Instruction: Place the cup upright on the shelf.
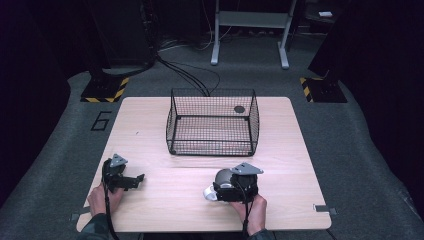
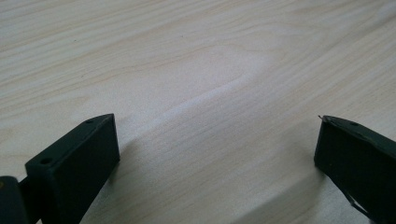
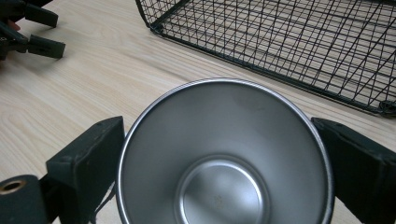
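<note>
judging from how things lie, the likely job is to get the steel cup (image 3: 224,154) into the wire basket (image 1: 212,122), and it looks barely begun: the cup sits between the jaws of the right gripper (image 1: 235,186) near 5 o'clock on the counter (image 1: 165,200), while the basket's floor looks bare. in the right gripper view the black jaws sit against the cup's rim on either side, mouth toward the camera, so they seem clamped on it. whether the cup is lifted off the wood i cannot tell. what is left is the carry toward 12 o'clock, over the basket's near wall, which is the one thing in the way. the left gripper (image 1: 120,175) rests at 7 o'clock, jaws wide apart over bare wood, well clear of the path.
</note>
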Demonstrator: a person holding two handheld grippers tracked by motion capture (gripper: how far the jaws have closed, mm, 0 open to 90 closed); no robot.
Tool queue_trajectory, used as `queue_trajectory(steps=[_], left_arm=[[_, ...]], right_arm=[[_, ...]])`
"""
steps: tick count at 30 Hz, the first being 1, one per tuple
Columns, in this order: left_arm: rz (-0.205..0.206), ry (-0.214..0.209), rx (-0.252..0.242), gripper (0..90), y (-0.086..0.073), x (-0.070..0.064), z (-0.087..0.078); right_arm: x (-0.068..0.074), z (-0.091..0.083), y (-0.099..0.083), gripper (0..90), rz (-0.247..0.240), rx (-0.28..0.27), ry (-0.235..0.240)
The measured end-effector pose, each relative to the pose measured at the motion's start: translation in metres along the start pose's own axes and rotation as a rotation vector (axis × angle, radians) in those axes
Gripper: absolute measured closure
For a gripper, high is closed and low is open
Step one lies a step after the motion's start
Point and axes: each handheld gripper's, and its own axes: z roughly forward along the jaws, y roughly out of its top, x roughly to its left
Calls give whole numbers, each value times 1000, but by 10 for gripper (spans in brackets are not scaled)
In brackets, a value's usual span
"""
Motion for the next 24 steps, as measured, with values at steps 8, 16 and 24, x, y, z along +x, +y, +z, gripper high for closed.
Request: queue_trajectory(steps=[8, 16, 24], left_arm=[[1, 3, -2, 0, 0, 0, 0], [2, 2, 0, 0, 0, 0, 0], [0, 0, 0, 0, 0, 0, 0]], right_arm=[[0, -2, 3, 59, -30, -3, 4], [-5, -7, 10, 60, -17, 0, 12], [-10, -13, 21, 60, -16, -3, 27]])
